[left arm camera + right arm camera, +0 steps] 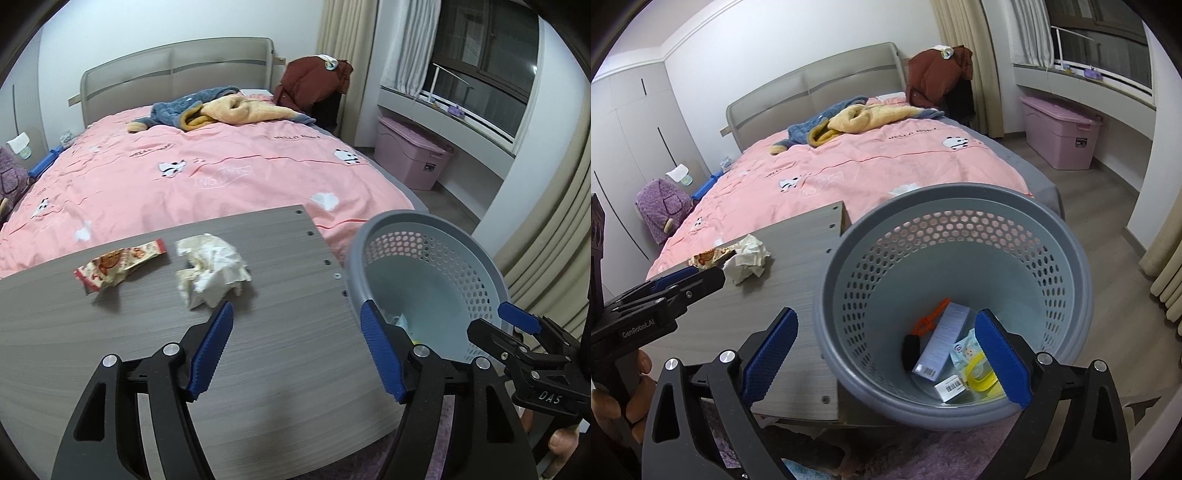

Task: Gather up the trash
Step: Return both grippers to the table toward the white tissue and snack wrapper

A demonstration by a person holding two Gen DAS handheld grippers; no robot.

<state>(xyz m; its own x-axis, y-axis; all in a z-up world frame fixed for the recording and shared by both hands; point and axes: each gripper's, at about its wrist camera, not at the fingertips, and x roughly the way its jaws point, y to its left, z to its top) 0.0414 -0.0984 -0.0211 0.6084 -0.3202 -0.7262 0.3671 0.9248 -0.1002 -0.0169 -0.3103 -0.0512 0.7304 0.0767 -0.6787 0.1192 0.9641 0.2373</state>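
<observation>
A crumpled white tissue (210, 271) and a red-and-white snack wrapper (118, 264) lie on the grey wooden table (147, 350). Both also show in the right wrist view, tissue (748, 256), wrapper (709, 256). A grey perforated bin (956, 295) stands at the table's right edge and holds several pieces of trash, among them a white box (942, 341). My left gripper (297, 347) is open and empty over the table, just short of the tissue. My right gripper (886, 354) is open and empty above the bin's near rim. The bin also shows in the left wrist view (428, 280).
A bed with a pink cover (207, 173) lies behind the table, with blue and yellow clothes (225, 109) on it. A pink storage box (410, 155) stands by the window wall. Curtains (546, 236) hang on the right. A purple rug (923, 450) lies below.
</observation>
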